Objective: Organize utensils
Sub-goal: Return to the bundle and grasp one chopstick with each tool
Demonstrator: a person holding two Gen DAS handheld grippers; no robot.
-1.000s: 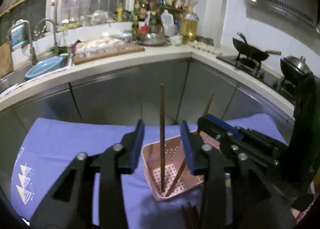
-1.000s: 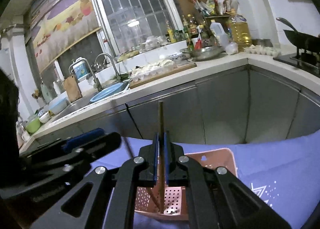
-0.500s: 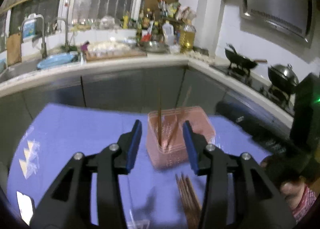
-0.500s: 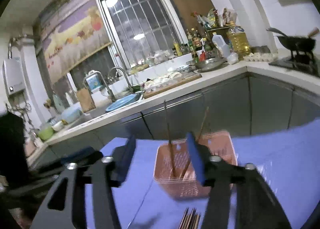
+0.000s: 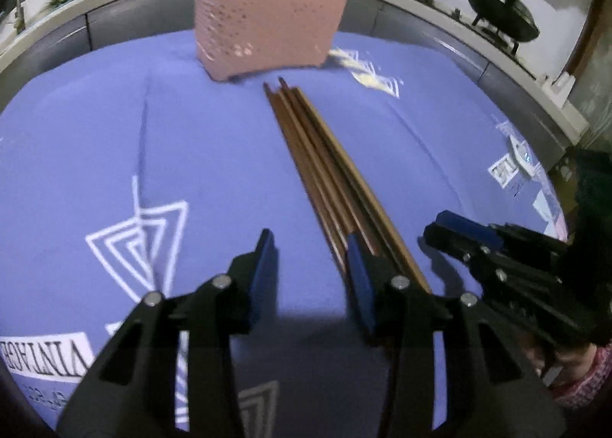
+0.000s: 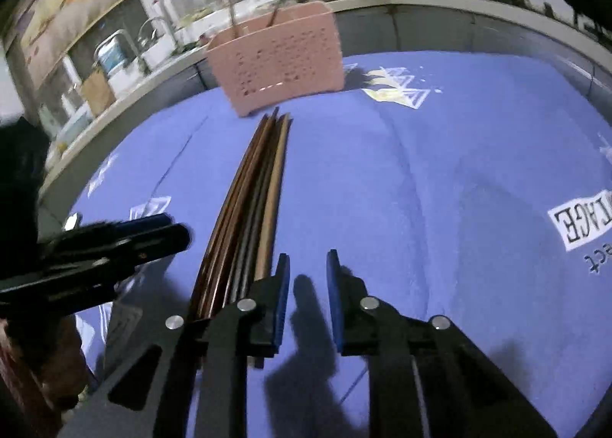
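Two chopsticks already stand in the pink perforated basket (image 5: 264, 13) at the far side of the blue cloth (image 5: 95, 139) — a bundle of chopsticks (image 5: 325, 166) remains flat before it, between the left gripper (image 5: 310, 277) and right gripper (image 6: 306, 300), both empty with fingers apart.

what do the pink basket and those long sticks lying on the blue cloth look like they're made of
Pink basket: probably molded plastic, matte, with even rows of punched holes in its walls.
Sticks: likely chopsticks of wood or bamboo, brown, with a slight sheen that suggests lacquer; blur leaves that open.
Blue cloth: fabric, going by its creases and white print.
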